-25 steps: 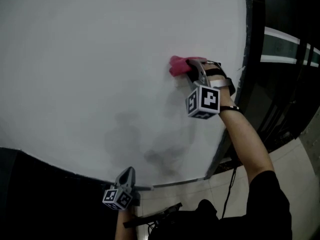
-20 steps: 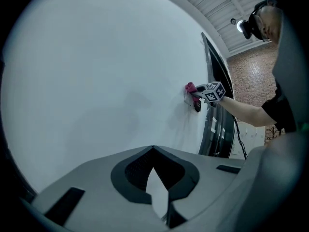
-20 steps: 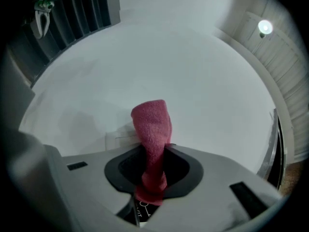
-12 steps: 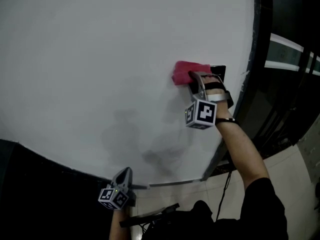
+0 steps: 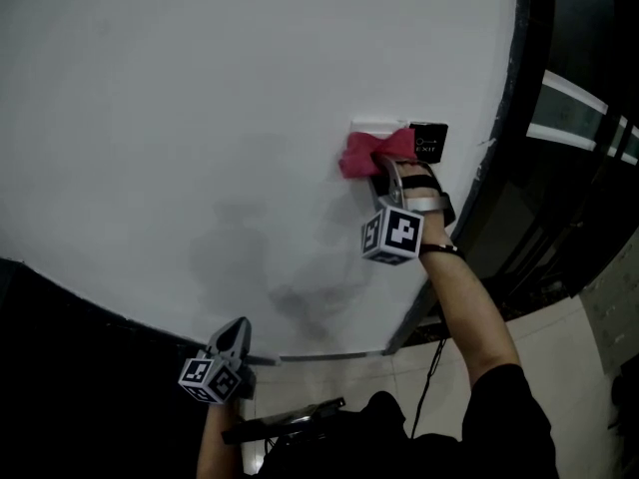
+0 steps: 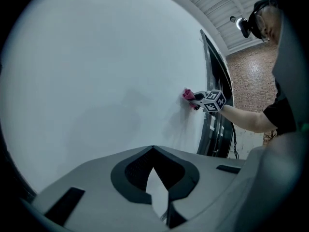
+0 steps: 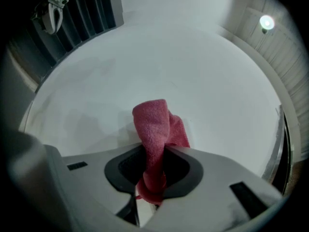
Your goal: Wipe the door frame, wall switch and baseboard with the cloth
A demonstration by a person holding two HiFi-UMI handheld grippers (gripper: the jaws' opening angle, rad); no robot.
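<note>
I have right gripper (image 5: 387,172) clamped on cloth (image 5: 363,154) at wall (image 5: 180,108), beside switch (image 5: 427,142) | cloth looks soft, light, floppy: I judge the bunched middle grips best | left gripper (image 5: 233,335) closed, empty

The right arm (image 5: 467,307) is stretched up and forward, bare from the dark sleeve to the wrist. The right gripper (image 5: 387,173) is held raised at its end, jaws clamped on a pink cloth (image 5: 364,153). The left gripper (image 5: 236,332) is held low, close to the body, jaws brought together on nothing, with only the left wrist (image 5: 215,437) seen behind it.
</note>
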